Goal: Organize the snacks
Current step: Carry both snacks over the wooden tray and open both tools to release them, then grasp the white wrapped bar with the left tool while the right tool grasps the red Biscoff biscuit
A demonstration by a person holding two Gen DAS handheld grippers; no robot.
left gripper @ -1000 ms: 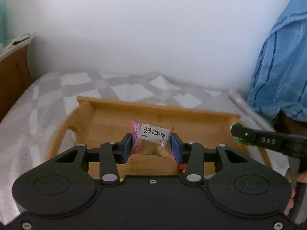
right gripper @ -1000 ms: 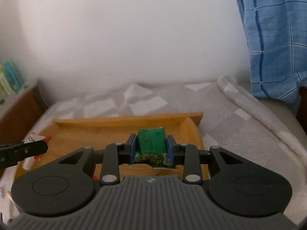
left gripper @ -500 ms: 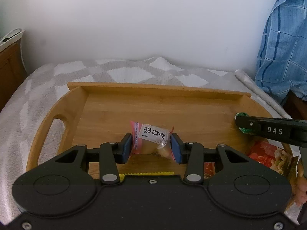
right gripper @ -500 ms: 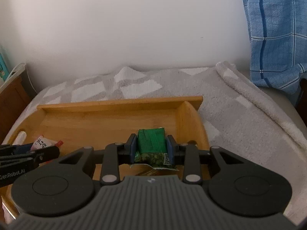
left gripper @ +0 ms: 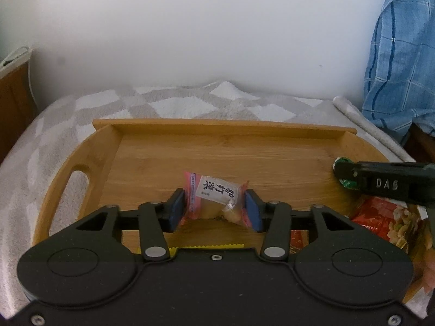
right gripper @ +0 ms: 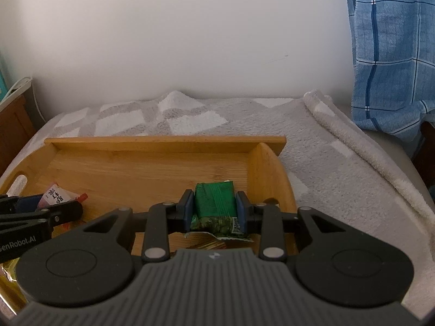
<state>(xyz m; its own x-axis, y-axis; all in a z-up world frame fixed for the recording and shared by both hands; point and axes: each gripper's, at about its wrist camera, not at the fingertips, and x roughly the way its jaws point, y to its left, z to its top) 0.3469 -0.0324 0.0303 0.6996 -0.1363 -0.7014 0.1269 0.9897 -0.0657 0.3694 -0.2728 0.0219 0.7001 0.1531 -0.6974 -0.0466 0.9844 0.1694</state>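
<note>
My left gripper (left gripper: pixel 216 206) is shut on a pink snack packet (left gripper: pixel 214 198) with a white label, held over the near middle of a wooden tray (left gripper: pixel 217 127). My right gripper (right gripper: pixel 214 209) is shut on a green snack packet (right gripper: pixel 214 201), held over the right end of the tray (right gripper: pixel 163 140). The right gripper shows at the right edge of the left wrist view (left gripper: pixel 386 184). The left gripper shows at the left edge of the right wrist view (right gripper: pixel 40 214) with the pink packet (right gripper: pixel 55 194).
A red snack bag (left gripper: pixel 380 217) lies at the tray's right near corner, a yellow packet edge (left gripper: pixel 206 245) under my left gripper. The tray rests on a grey and white checked blanket (right gripper: pixel 312 168). A blue plaid cloth (right gripper: pixel 391 54) hangs at the right. Wooden furniture (left gripper: pixel 13 95) stands left.
Both grippers have tilted down and moved forward over the tray, so more of its floor shows. Each keeps its packet.
</note>
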